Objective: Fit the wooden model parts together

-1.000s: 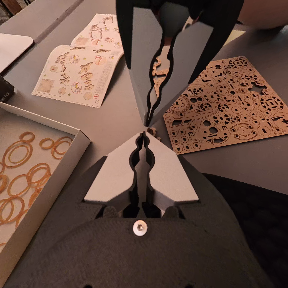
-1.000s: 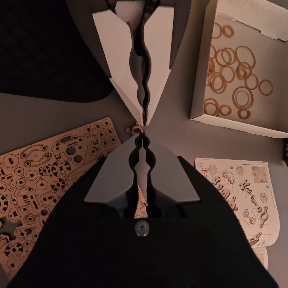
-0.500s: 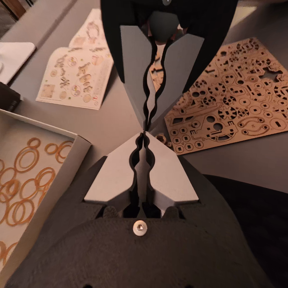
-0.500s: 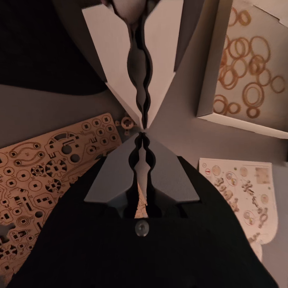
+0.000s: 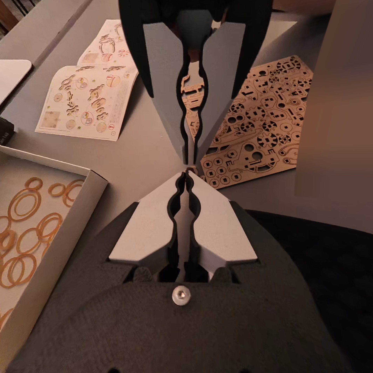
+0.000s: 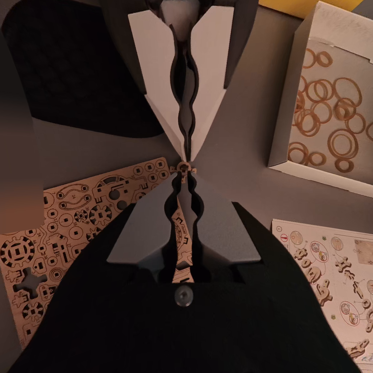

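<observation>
The small pale wooden model part (image 6: pixel 183 169), a round hub with short cross arms, is hanging above the grey worktop (image 6: pixel 232 171), pinched between both sets of fingertips. The left gripper (image 5: pixel 185 174) is closing its fingers on it, while the right gripper (image 6: pixel 183 175) is clamping it from the opposite side. The joining step looks to be under way; next, a straight, gentle push should seat the pieces. Left of the left fingers, the open white cardboard box (image 5: pixel 94 181) is holding loose tan rubber bands (image 5: pixel 26 203).
</observation>
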{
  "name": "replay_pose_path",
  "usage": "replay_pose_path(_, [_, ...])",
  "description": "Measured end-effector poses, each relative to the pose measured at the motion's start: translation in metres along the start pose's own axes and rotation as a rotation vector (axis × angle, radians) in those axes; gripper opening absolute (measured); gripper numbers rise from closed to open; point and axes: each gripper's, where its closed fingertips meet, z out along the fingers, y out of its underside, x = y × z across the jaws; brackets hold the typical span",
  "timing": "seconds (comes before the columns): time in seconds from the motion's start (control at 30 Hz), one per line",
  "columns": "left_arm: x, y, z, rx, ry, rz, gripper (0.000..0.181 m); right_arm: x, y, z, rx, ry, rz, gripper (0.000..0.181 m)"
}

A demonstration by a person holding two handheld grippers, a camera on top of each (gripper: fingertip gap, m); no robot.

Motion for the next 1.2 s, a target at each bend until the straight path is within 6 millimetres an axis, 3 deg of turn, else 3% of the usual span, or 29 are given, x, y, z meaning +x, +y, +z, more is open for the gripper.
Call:
replay_pose_path(0.77, [0.006,0.004,0.004,-0.044,0.023,0.046,0.005,0.0,0.0,0.006,-0.019,0.0,-0.02,0.003])
replay_pose_path(1.2, [-0.016,-0.002,0.02,-0.057,-0.067,0.077,0.011,0.019,0.01,-0.003,-0.034,0.031,-0.008,0.004])
